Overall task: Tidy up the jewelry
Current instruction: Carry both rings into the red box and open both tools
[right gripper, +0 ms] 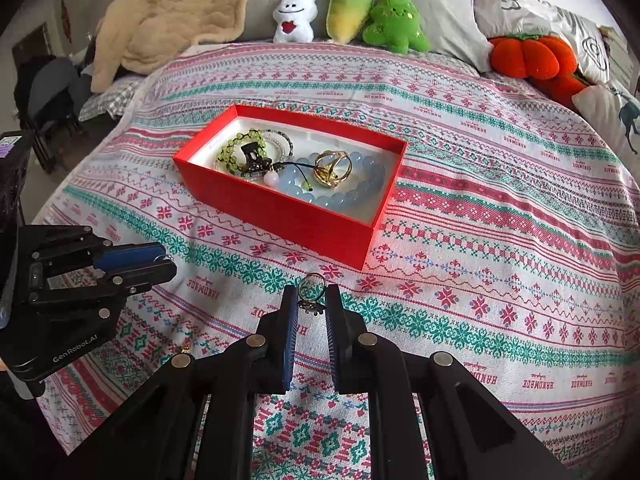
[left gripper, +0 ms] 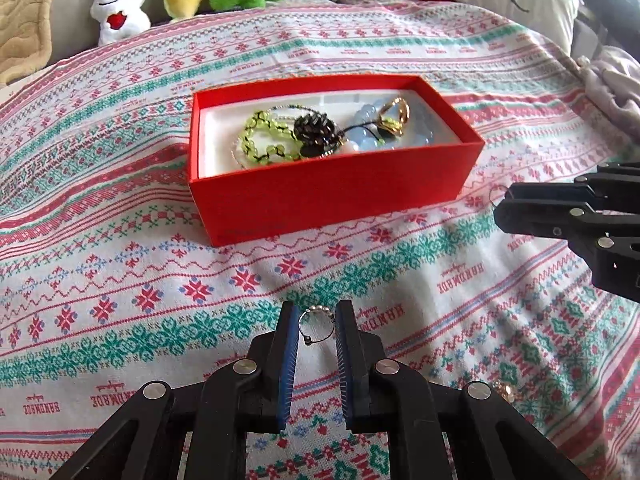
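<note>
A red box (left gripper: 336, 196) (right gripper: 280, 216) sits on the patterned bedspread and holds a green bead bracelet (left gripper: 260, 140), a blue bead bracelet (right gripper: 360, 188), a gold ring (right gripper: 332, 168) and dark pieces. My left gripper (left gripper: 317, 322) is shut on a small beaded ring (left gripper: 316, 324), held above the spread in front of the box. My right gripper (right gripper: 312, 296) is shut on a thin ring (right gripper: 312, 286) with a dark ornament; it also shows in the left wrist view (left gripper: 500, 204). The left gripper shows in the right wrist view (right gripper: 168, 264).
A small gold piece (left gripper: 504, 390) (right gripper: 185, 347) lies on the spread near the grippers. Plush toys (right gripper: 348, 12) and pillows (right gripper: 520, 8) line the far edge. A beige blanket (right gripper: 180, 12) lies at the back left. The bedspread (right gripper: 500, 260) stretches around the box.
</note>
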Demonstrator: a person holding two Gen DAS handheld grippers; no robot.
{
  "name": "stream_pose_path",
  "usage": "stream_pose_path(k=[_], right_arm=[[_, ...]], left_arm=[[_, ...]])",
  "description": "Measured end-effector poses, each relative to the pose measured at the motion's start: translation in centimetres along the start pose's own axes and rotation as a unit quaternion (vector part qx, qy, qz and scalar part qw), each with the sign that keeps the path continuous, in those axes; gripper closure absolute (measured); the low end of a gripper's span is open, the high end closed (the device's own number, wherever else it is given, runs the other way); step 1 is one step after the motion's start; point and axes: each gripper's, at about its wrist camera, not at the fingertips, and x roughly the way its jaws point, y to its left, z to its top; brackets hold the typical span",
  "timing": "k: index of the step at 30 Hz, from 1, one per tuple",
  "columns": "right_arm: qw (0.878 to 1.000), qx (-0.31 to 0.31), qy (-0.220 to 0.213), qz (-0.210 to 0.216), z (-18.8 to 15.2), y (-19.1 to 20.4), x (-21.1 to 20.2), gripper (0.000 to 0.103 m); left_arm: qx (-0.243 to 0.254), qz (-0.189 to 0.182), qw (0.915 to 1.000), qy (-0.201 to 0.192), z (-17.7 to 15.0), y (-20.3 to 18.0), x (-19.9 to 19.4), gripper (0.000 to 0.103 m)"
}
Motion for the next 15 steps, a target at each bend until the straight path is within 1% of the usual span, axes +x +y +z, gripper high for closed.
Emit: stream_pose_path(k=[10,15], right_arm=[[0.999,0.019,-0.031,0.004,2.2,-0.8,-1.7,0.089],[0.998,0.034,-0.045,0.008,3.7,-1.4,-2.0,0.089]], left_arm=[[-0.021,0.012,0.9989,-0.041,3.8,0.8,-1.4,0.090],[-0.043,0.013,0.9977,-0.050,5.8,1.2,-0.7,0.090]])
